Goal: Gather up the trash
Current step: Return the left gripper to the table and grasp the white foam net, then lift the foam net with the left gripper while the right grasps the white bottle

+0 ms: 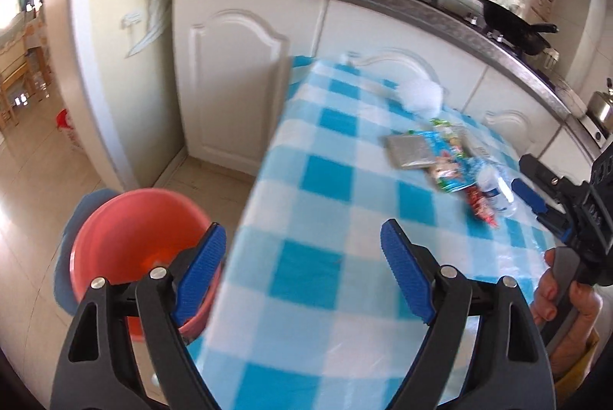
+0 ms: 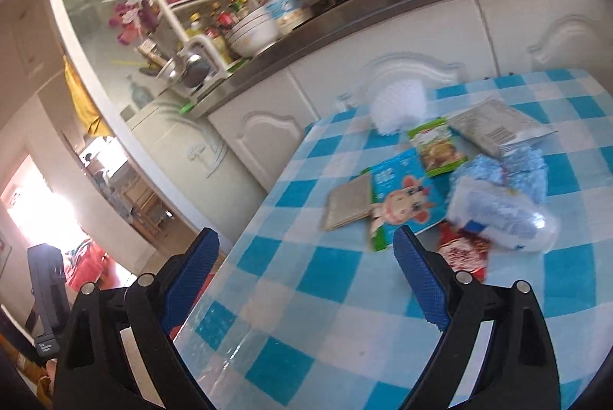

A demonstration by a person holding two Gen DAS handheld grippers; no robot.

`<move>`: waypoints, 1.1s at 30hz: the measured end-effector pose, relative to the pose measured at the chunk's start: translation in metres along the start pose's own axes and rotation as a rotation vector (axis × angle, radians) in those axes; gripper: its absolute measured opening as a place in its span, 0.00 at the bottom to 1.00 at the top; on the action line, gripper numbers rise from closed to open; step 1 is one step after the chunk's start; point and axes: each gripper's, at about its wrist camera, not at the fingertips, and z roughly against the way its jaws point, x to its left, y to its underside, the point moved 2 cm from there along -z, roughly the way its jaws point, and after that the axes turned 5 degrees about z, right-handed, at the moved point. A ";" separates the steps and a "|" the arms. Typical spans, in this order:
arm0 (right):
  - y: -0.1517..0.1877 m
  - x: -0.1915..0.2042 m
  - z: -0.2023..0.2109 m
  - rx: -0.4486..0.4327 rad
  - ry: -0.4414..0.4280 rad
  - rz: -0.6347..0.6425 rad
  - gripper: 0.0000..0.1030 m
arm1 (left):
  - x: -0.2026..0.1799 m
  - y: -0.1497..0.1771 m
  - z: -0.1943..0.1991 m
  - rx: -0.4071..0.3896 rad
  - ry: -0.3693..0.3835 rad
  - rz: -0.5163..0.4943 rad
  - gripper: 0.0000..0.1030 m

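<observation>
Your left gripper point(image 1: 302, 245) is spread wide, nothing between the pads, hanging over the table's near-left edge. Pink bucket point(image 1: 134, 237) on the floor at 8 o'clock, partly behind the left finger. Checked tablecloth point(image 1: 325, 268) fills the middle. Trash pile at 2 o'clock: white crumpled wad point(image 1: 421, 98), grey pouch point(image 1: 410, 150), blue snack wrapper point(image 1: 452, 165), clear plastic bottle point(image 1: 496, 190), red wrapper point(image 1: 481, 207). Your right gripper point(image 2: 306, 270) is also spread and empty, the trash just beyond its right finger.
</observation>
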 end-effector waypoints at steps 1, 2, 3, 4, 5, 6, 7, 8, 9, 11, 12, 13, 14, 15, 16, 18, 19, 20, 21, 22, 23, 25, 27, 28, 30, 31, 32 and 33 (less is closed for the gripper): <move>-0.004 -0.014 0.004 -0.013 0.014 -0.025 0.89 | -0.013 -0.006 -0.004 0.002 0.019 -0.010 0.81; -0.007 -0.028 0.008 -0.024 0.027 -0.052 0.89 | -0.027 -0.012 -0.010 0.007 0.043 -0.018 0.81; -0.009 -0.042 0.012 -0.034 0.040 -0.076 0.89 | -0.039 -0.018 -0.015 0.012 0.065 -0.023 0.81; -0.010 -0.056 0.016 -0.045 0.056 -0.098 0.89 | -0.054 -0.025 -0.022 0.019 0.097 -0.023 0.81; -0.012 -0.069 0.020 -0.054 0.071 -0.123 0.89 | -0.066 -0.032 -0.029 0.025 0.122 -0.021 0.81; -0.012 -0.080 0.023 -0.061 0.080 -0.143 0.89 | -0.082 -0.041 -0.039 0.035 0.152 -0.020 0.81; -0.013 -0.092 0.026 -0.068 0.087 -0.162 0.89 | -0.095 -0.048 -0.049 0.045 0.173 -0.024 0.81; -0.013 -0.102 0.029 -0.074 0.096 -0.179 0.89 | -0.109 -0.056 -0.061 0.054 0.183 -0.030 0.81; -0.013 -0.111 0.030 -0.076 0.102 -0.191 0.89 | -0.125 -0.065 -0.073 0.057 0.189 -0.042 0.81; -0.014 -0.123 0.033 -0.081 0.113 -0.200 0.89 | -0.153 -0.082 -0.100 0.076 0.203 -0.059 0.81; -0.015 -0.128 0.035 -0.086 0.121 -0.200 0.89 | -0.164 -0.090 -0.114 0.088 0.198 -0.058 0.81; -0.015 -0.132 0.037 -0.090 0.127 -0.199 0.89 | -0.178 -0.100 -0.132 0.101 0.198 -0.061 0.81; -0.016 -0.136 0.038 -0.093 0.131 -0.197 0.89 | -0.189 -0.108 -0.147 0.108 0.194 -0.069 0.81; -0.017 -0.138 0.039 -0.096 0.133 -0.194 0.89 | -0.200 -0.116 -0.163 0.115 0.181 -0.079 0.81; -0.018 -0.140 0.040 -0.100 0.134 -0.192 0.89 | -0.210 -0.125 -0.181 0.125 0.157 -0.089 0.81; -0.018 -0.143 0.041 -0.102 0.129 -0.187 0.89 | -0.224 -0.140 -0.210 0.136 0.117 -0.097 0.81; -0.018 -0.144 0.040 -0.102 0.126 -0.183 0.89 | -0.230 -0.147 -0.225 0.145 0.091 -0.097 0.81; -0.018 -0.145 0.039 -0.099 0.126 -0.180 0.89 | -0.234 -0.153 -0.238 0.153 0.068 -0.096 0.81; -0.017 -0.146 0.039 -0.095 0.126 -0.178 0.89 | -0.238 -0.158 -0.250 0.158 0.051 -0.099 0.81; -0.017 -0.146 0.038 -0.091 0.124 -0.176 0.89 | -0.242 -0.162 -0.258 0.161 0.038 -0.108 0.81; -0.017 -0.147 0.037 -0.087 0.120 -0.175 0.89 | -0.244 -0.165 -0.267 0.165 0.022 -0.115 0.81; -0.017 -0.147 0.037 -0.081 0.116 -0.167 0.89 | -0.244 -0.170 -0.284 0.182 -0.022 -0.116 0.81; -0.017 -0.147 0.036 -0.071 0.102 -0.165 0.89 | -0.243 -0.172 -0.298 0.195 -0.077 -0.141 0.81; -0.017 -0.146 0.035 -0.062 0.093 -0.163 0.89 | -0.241 -0.172 -0.303 0.196 -0.090 -0.150 0.81; -0.016 -0.144 0.031 -0.040 0.088 -0.152 0.89 | -0.239 -0.174 -0.311 0.201 -0.108 -0.154 0.80; -0.015 -0.142 0.029 -0.030 0.083 -0.146 0.89 | -0.239 -0.175 -0.313 0.203 -0.112 -0.159 0.78; -0.014 -0.142 0.027 -0.021 0.079 -0.145 0.89 | -0.240 -0.174 -0.315 0.204 -0.111 -0.170 0.76; -0.012 -0.142 0.024 -0.007 0.077 -0.146 0.89 | -0.241 -0.173 -0.316 0.205 -0.112 -0.181 0.73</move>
